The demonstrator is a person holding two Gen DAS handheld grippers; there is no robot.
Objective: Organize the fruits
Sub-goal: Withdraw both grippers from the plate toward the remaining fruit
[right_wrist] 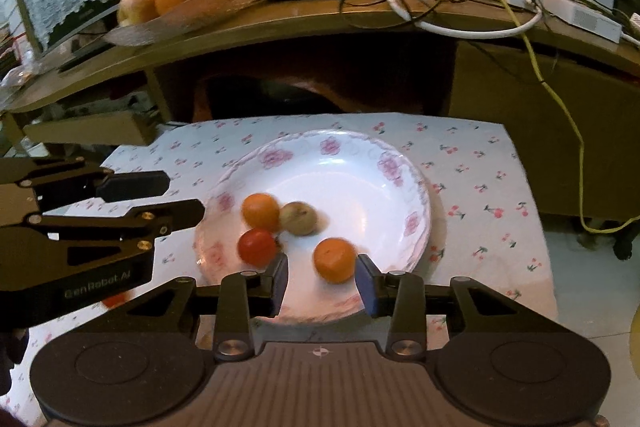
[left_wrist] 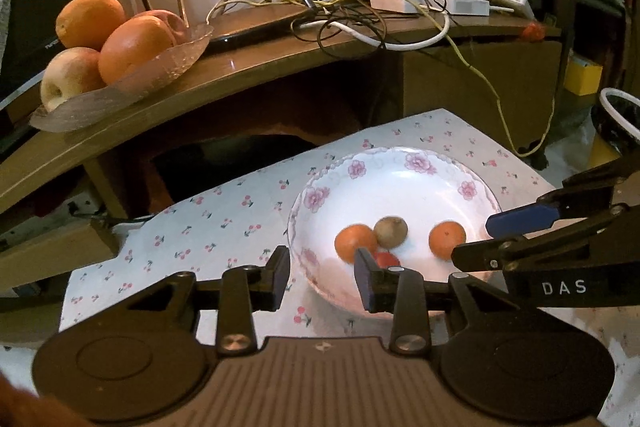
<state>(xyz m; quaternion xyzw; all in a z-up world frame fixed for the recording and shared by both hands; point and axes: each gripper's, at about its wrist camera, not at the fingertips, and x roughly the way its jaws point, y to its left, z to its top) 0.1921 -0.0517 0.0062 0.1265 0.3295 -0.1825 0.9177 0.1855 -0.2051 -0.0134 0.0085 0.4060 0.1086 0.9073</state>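
Both tongs hang over the near edge of the flowered plate [right_wrist: 400, 163], neither gripping anything. Left tongs [left_wrist: 322, 277]: jaws apart, empty, only the plate rim and cloth showing between them; the pad on the plate side overlaps the red fruit [left_wrist: 387, 259] in view, contact not evident. Right tongs [right_wrist: 322, 281]: jaws apart, with the lone orange fruit [right_wrist: 334, 259] just ahead of the gap and its lower edge reaching between the pad tips. The pads do not press it. That fruit is blurred, so whether it touches a pad cannot be told.

Plate contents, four small fruits: orange fruit at left [right_wrist: 261, 211], brown fruit [right_wrist: 298, 218] touching it, red fruit just below those two, and the lone orange fruit apart toward the near rim. The plate sits on a cherry-print cloth [right_wrist: 480, 187] covering the low surface.

Behind, on the wooden shelf [right_wrist: 320, 15], a glass dish [right_wrist: 224, 7] holds larger oranges and apples; not touched.

Progress, judged: the four small fruits are gathered in the plate, so that part looks done. Something orange-red [right_wrist: 114, 299] shows on the cloth under the left tongs, identity unclear; it may be a piece left to collect. What final arrangement is wanted cannot be read from these views.
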